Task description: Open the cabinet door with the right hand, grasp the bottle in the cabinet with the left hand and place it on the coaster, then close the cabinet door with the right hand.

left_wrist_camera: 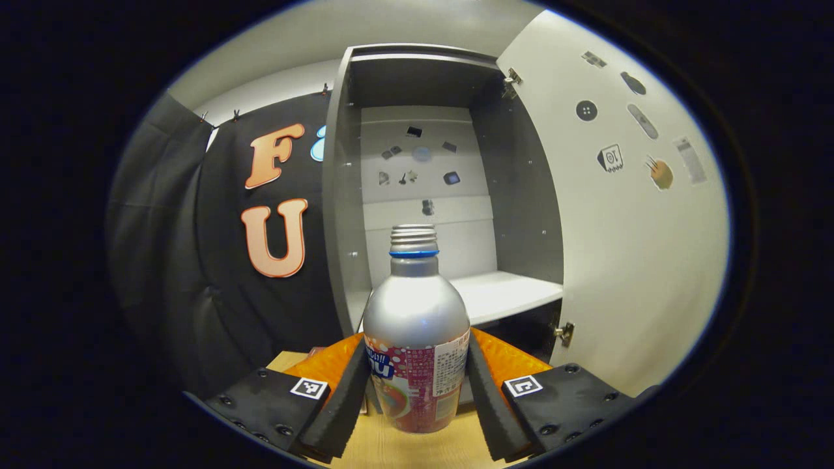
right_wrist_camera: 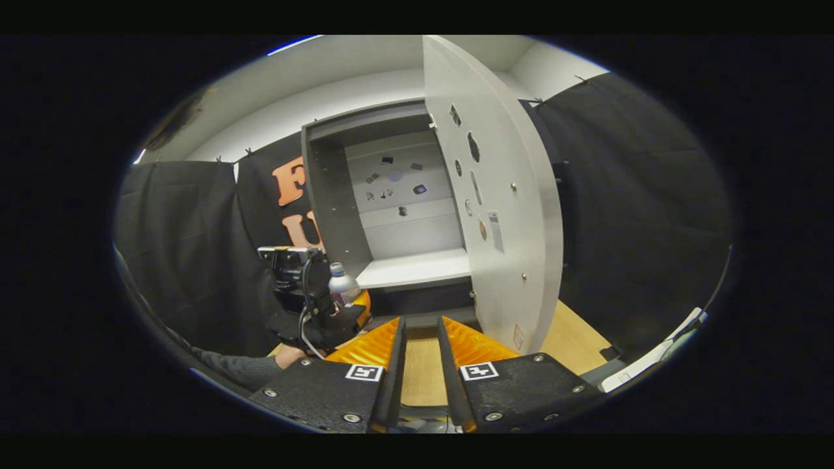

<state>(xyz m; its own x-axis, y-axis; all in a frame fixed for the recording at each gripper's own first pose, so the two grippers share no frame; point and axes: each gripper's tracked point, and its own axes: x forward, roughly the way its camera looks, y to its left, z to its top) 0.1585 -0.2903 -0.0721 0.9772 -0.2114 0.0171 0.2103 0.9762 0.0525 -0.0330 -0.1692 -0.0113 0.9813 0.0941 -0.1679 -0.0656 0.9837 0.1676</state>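
A silver bottle (left_wrist_camera: 417, 306) with a pink label and a ridged neck stands upright between my left gripper's (left_wrist_camera: 416, 342) fingers, which press on its two sides. Its base is down at the wooden table (left_wrist_camera: 384, 449), in front of the cabinet (left_wrist_camera: 345, 195). The cabinet's white shelf (left_wrist_camera: 505, 293) is bare. The door (left_wrist_camera: 625, 247) is swung wide open to the right. In the right gripper view, my right gripper (right_wrist_camera: 421, 322) hovers over the table (right_wrist_camera: 420, 371), open by a narrow gap with nothing in it, just left of the door's edge (right_wrist_camera: 547, 260). To its left, the left gripper (right_wrist_camera: 355, 305) holds the bottle (right_wrist_camera: 342, 284).
Small stickers dot the cabinet's back wall (left_wrist_camera: 417, 163) and the inside of the door. A hand (right_wrist_camera: 287, 357) and dark sleeve hold the left gripper. A white object (right_wrist_camera: 658, 361) lies at the table's right edge. Black cloth hangs on both sides of the cabinet.
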